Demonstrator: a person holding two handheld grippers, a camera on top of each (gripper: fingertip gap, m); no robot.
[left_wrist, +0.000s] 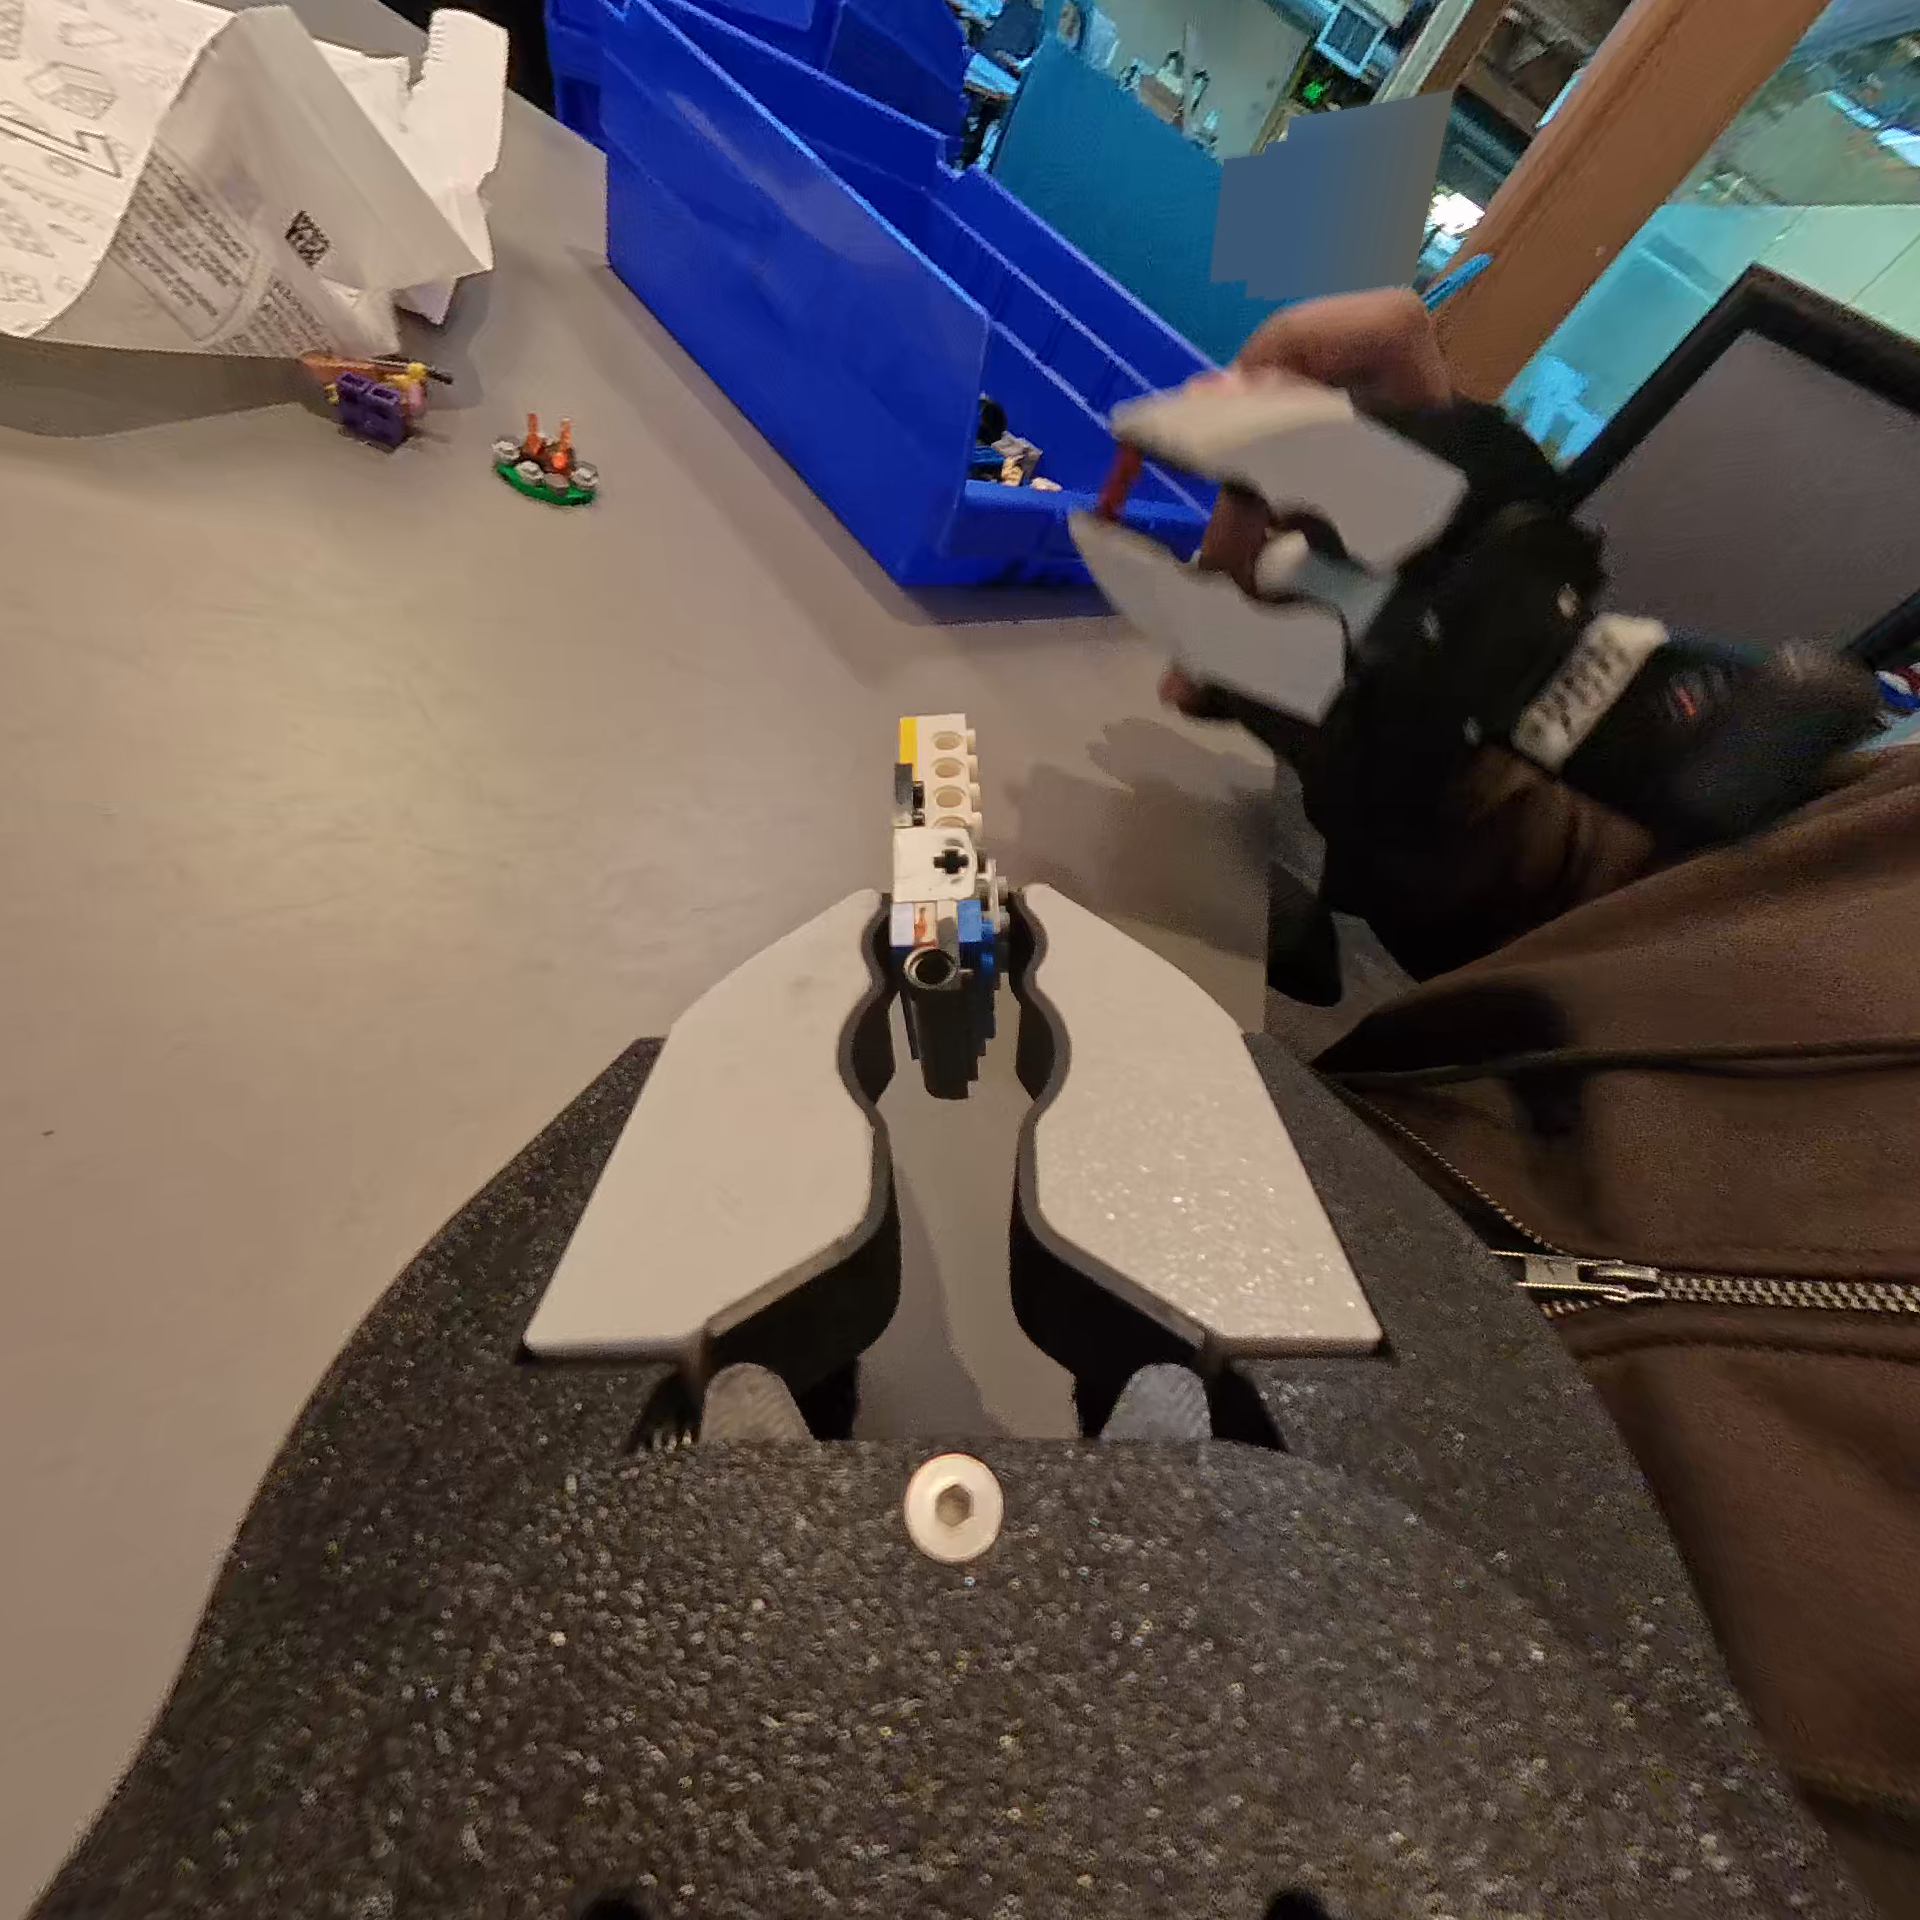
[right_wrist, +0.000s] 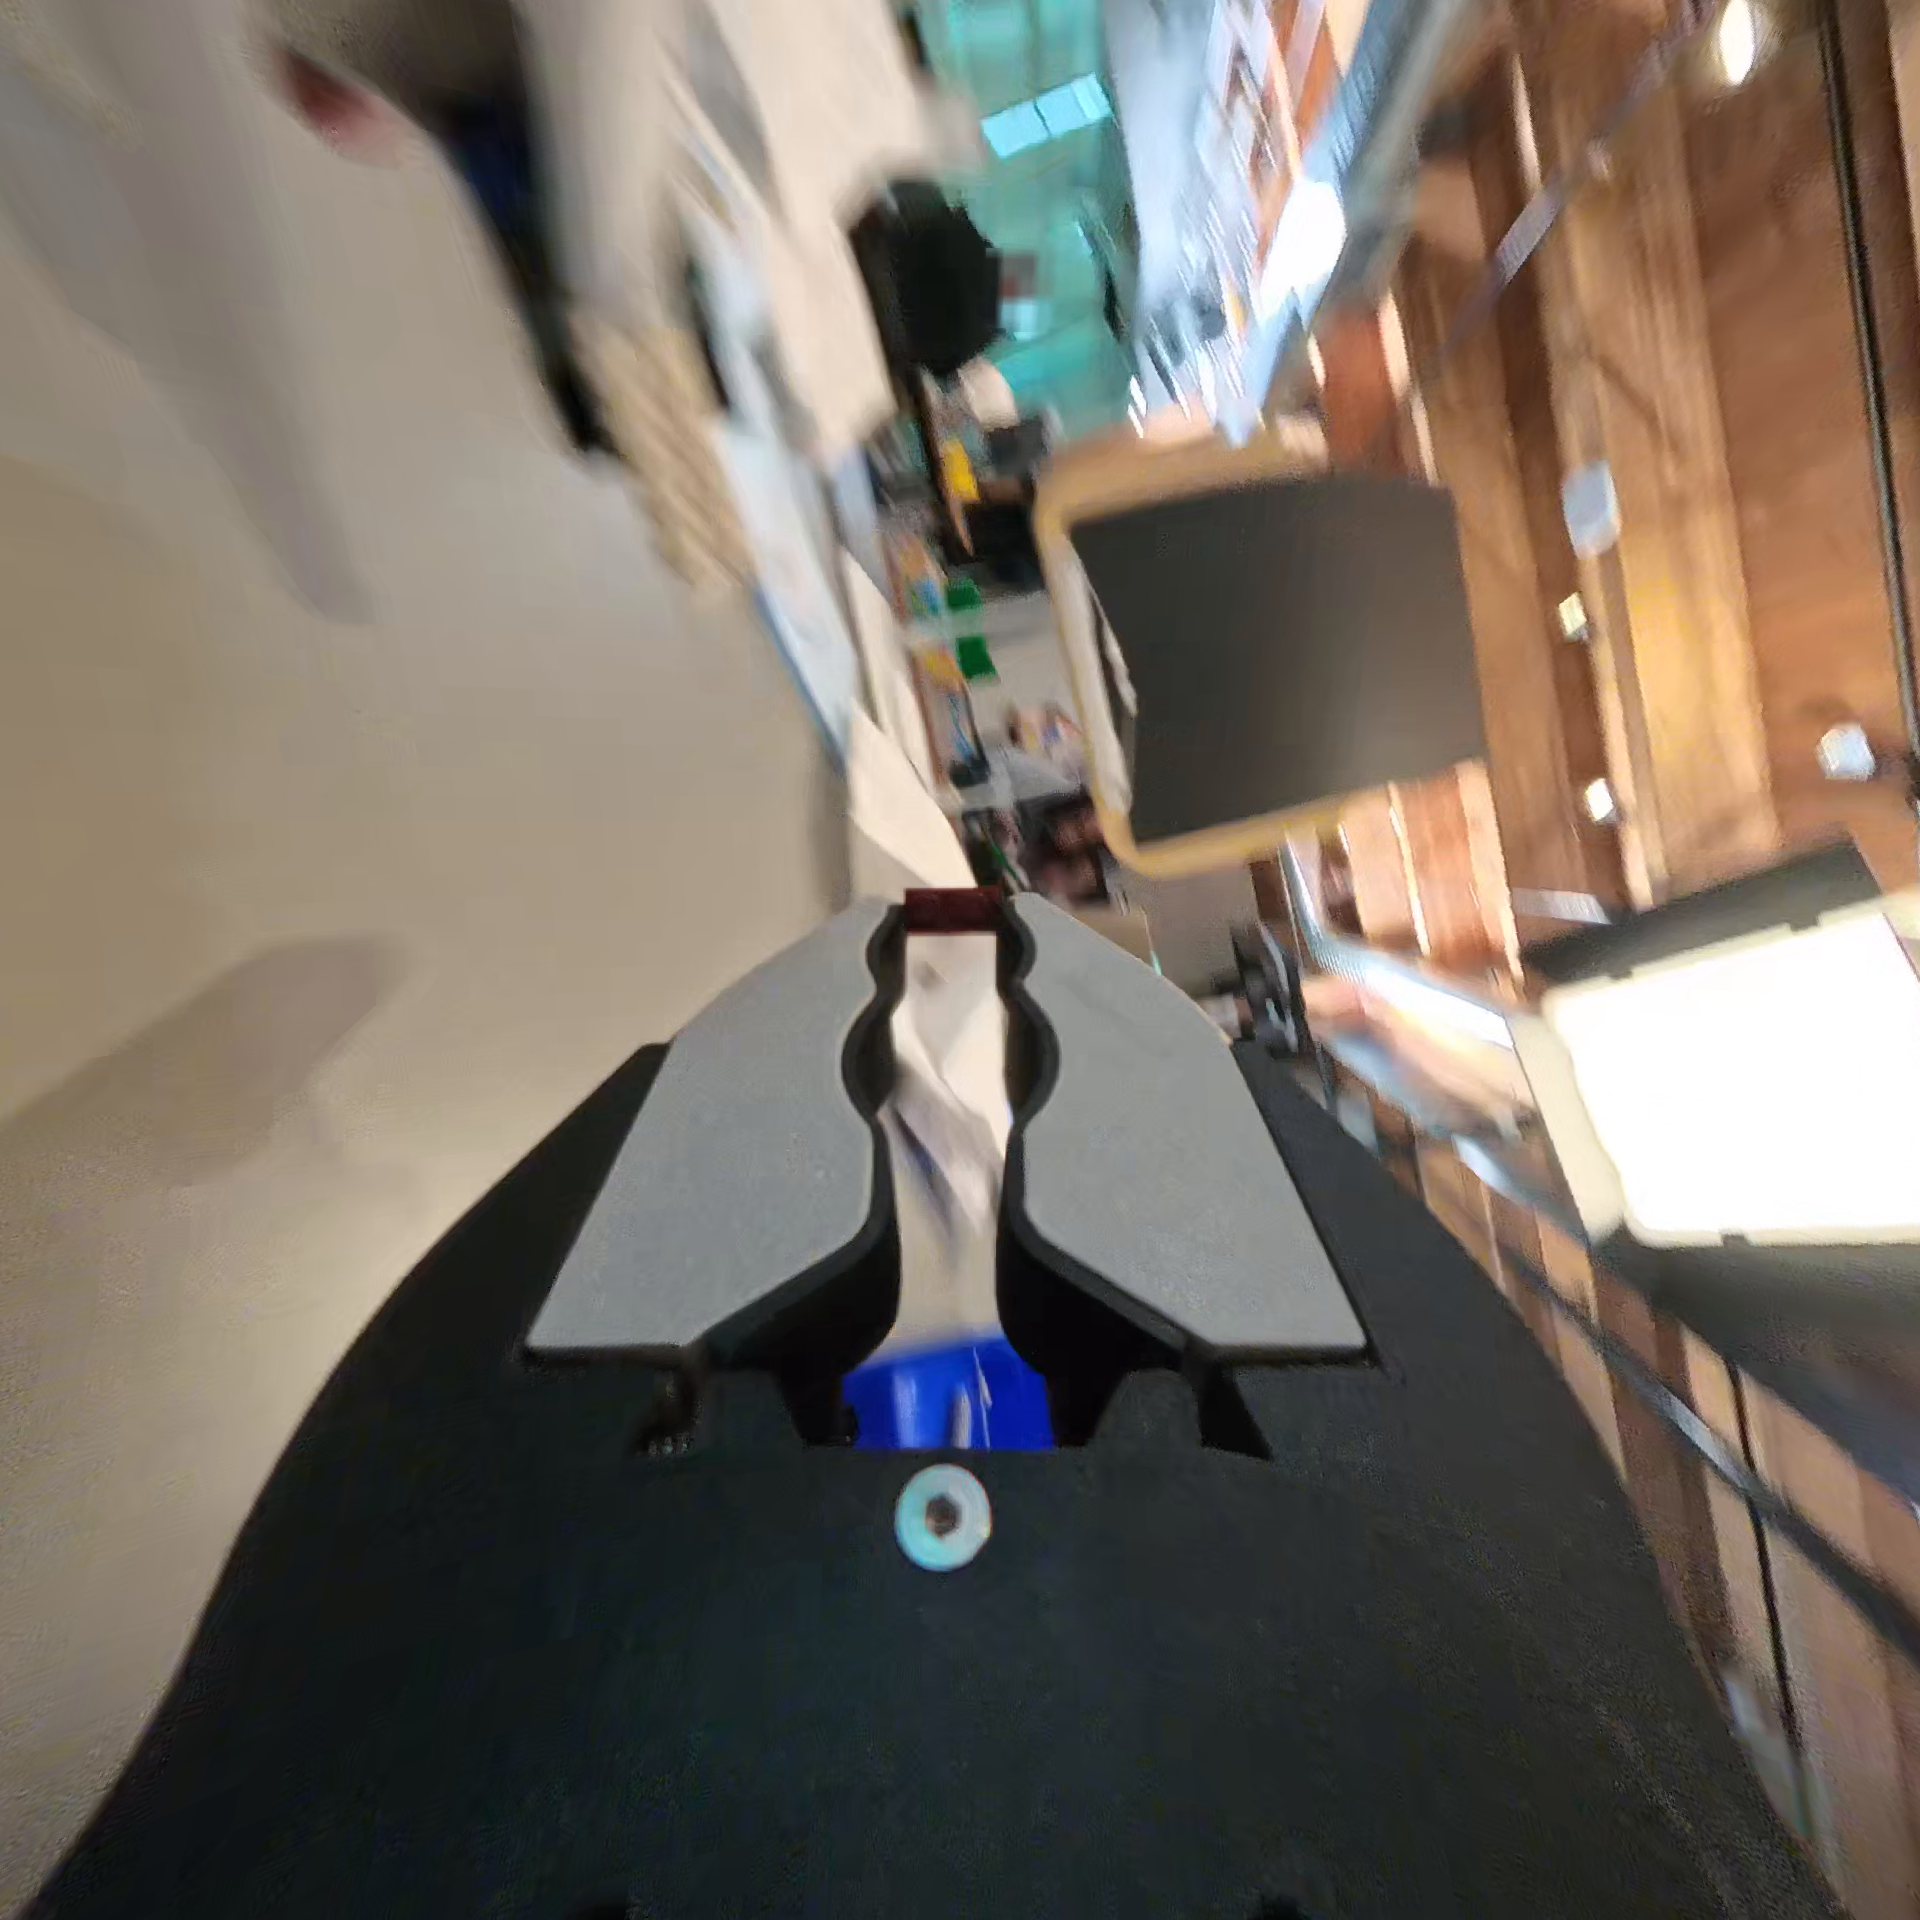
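My left gripper (left_wrist: 951, 914) is clenched on a small brick assembly (left_wrist: 940, 842), fingers narrowly apart with the build's blue and black lower end wedged between the tips, both pads against its sides; its white beam with round holes and a yellow end sticks out forward past the fingertips, above the grey table (left_wrist: 312, 831). My right gripper (right_wrist: 951, 909) grips a small dark red piece (right_wrist: 951, 908) right at the very tips, jaws only as wide as that piece, which bridges the gap between both pads; right view is heavily blurred and tilted. In the left view the same right gripper (left_wrist: 1112, 499) shows up off to the right, blurred, raised over the table with the red piece (left_wrist: 1120, 483) between its tips, just in front of the blue bins (left_wrist: 810, 260). Far left on the table: a crumpled white printed paper bag (left_wrist: 208, 177), a small purple brick build (left_wrist: 376, 400), a small green-based build with orange bits (left_wrist: 545, 468), both well apart from my grippers. Brown jacket sleeve with zipper (left_wrist: 1621, 1195) at right
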